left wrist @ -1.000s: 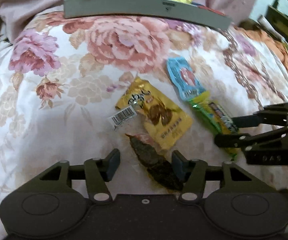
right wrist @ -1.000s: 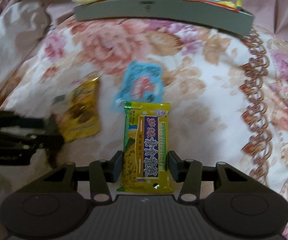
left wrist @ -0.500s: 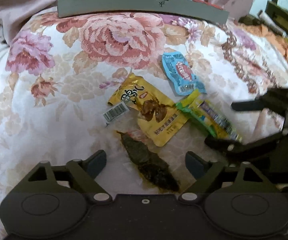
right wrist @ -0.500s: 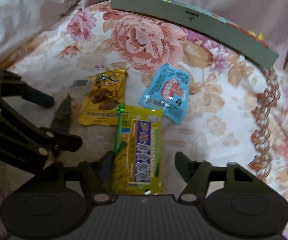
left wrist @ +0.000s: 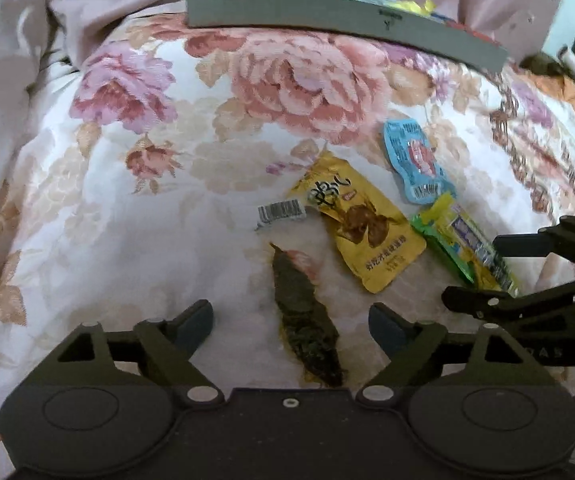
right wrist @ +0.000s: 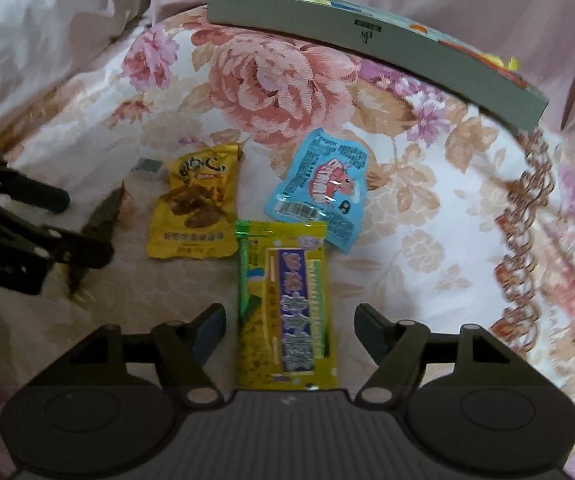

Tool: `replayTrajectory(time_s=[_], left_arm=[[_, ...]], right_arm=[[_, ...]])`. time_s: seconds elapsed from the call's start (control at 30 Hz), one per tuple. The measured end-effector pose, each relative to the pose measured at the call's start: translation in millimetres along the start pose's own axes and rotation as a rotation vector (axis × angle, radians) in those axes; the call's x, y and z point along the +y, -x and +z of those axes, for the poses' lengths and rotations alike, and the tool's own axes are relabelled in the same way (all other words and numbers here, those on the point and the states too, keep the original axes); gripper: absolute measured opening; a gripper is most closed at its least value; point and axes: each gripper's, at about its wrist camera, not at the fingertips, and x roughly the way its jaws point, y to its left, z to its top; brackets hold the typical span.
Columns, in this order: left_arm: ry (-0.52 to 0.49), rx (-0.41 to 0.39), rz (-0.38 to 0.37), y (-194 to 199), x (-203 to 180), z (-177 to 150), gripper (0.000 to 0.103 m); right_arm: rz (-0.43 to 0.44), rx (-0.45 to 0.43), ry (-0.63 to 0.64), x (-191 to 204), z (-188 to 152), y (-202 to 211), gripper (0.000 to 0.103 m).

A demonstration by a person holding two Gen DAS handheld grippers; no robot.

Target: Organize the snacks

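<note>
A dark brown snack packet (left wrist: 307, 320) lies on the floral bedcover between the pads of my left gripper (left wrist: 291, 320). Its jaws are opening and neither pad touches the packet. A yellow-green snack bar (right wrist: 287, 308) lies between the pads of my right gripper (right wrist: 289, 320), whose jaws are also opening with gaps on both sides. A yellow pouch (left wrist: 363, 232) and a blue pouch (left wrist: 415, 160) lie just beyond. A grey tray (left wrist: 327, 12) holding several snacks stands at the far edge.
A small barcode label (left wrist: 281, 212) lies left of the yellow pouch. Pink bedding (right wrist: 47, 32) is bunched up at the far left and behind the tray. The floral cover (left wrist: 127, 200) stretches bare to the left of the packets.
Both grippers' jaws have spread wide, away from the dark packet and the yellow-green bar that they stood close around. Both packets lie loose on the cover.
</note>
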Motion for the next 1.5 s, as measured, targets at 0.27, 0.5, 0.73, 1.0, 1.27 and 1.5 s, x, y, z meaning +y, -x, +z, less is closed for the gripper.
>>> replayTrajectory(time_s=[0.27,0.5,0.73,1.0,1.27,1.5], left_arm=[[-0.121,-0.021,0.071,-6,-14,-5,0.075],[-0.077,-0.045,0.073,-2,-5,-3,0.052],[0.035,-0.070,0.027,3,6,-1,0.049],[-0.045,-0.112,0.024,7,-9,-2,0.049],[-0.081,-0.178,0.054,17,-12,-1,0.049],[-0.076,-0.249,0.089,25,-15,0,0.049]], right_arm=[[0.032,0.017,-0.056,-4,-1,-5,0.070],[0.028,-0.005,-0.041,-2,-3,-2,0.053],[-0.073,-0.085,0.181,27,-8,3,0.052],[-0.349,-0.254,0.760,86,-43,-7,0.052],[-0.403,-0.306,0.750,85,-41,-4,0.052],[-0.473,-0.377,0.703,78,-35,-1,0.052]])
